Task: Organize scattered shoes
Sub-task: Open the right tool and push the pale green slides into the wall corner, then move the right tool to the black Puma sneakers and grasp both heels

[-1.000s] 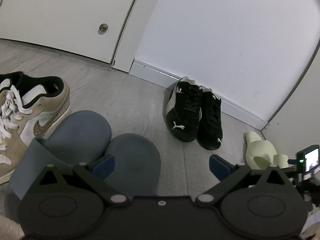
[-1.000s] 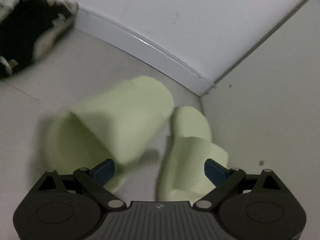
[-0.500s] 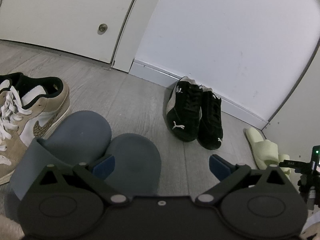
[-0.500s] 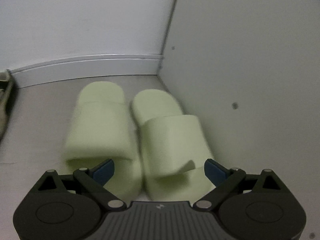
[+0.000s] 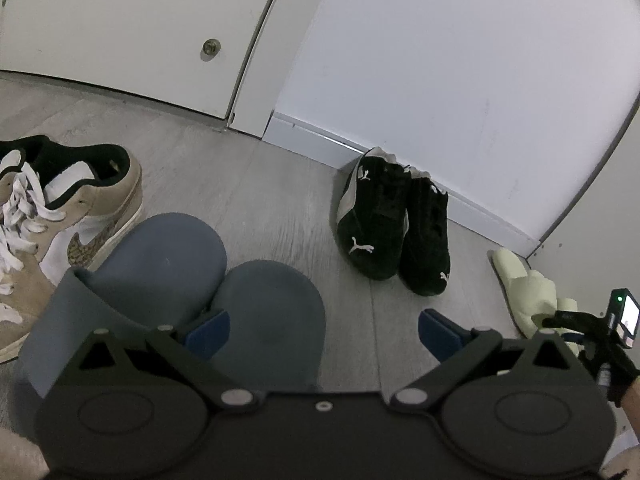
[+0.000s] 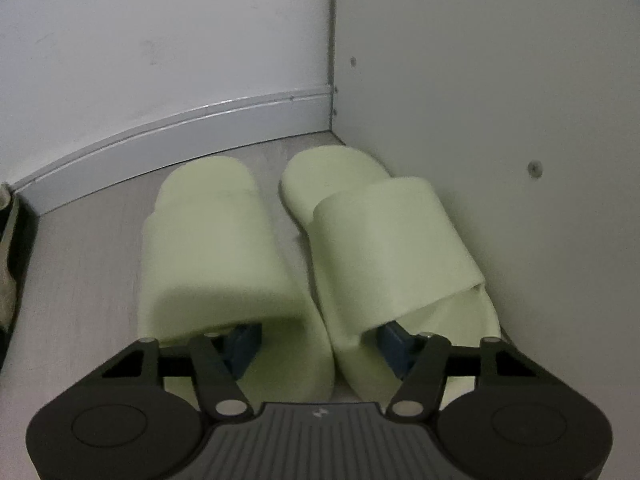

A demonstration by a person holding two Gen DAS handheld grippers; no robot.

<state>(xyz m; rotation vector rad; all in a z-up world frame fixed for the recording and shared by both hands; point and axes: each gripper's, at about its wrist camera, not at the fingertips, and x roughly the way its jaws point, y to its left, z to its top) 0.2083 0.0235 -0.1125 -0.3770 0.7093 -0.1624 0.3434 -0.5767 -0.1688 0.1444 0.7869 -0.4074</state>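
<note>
In the left wrist view, the left gripper (image 5: 324, 330) hangs low over the grey floor (image 5: 272, 200) with its jaws spread wide and nothing between them. One blue fingertip (image 5: 206, 330) lies over the gap between the two blue slides (image 5: 176, 276), which sit side by side at about 8 o'clock, touching each other. A tan sneaker with white laces (image 5: 60, 216) stands at 9 o'clock, just beside the left slide. At about 1 o'clock, a pair of black sneakers (image 5: 394, 226) stands together with the heels against the white baseboard (image 5: 320, 140). At 3 o'clock, the pale green slides (image 5: 524, 288) lie in the corner, and the right gripper (image 5: 600, 332) shows partly at the edge there. A white door (image 5: 132, 28) fills the upper left.

In the right wrist view, the right gripper (image 6: 318, 342) is low behind the pale green slides (image 6: 216, 248), which lie parallel in the corner, toes at 12 o'clock toward the baseboard (image 6: 180, 120). The jaws are wide apart; each blue fingertip (image 6: 240, 342) reaches under the strap of one slide, so the inner sides of both slides lie between the jaws. I cannot tell if they press on them. The right slide touches the side wall (image 6: 500, 100). A piece of a black sneaker (image 6: 10, 240) shows at 9 o'clock.
</note>
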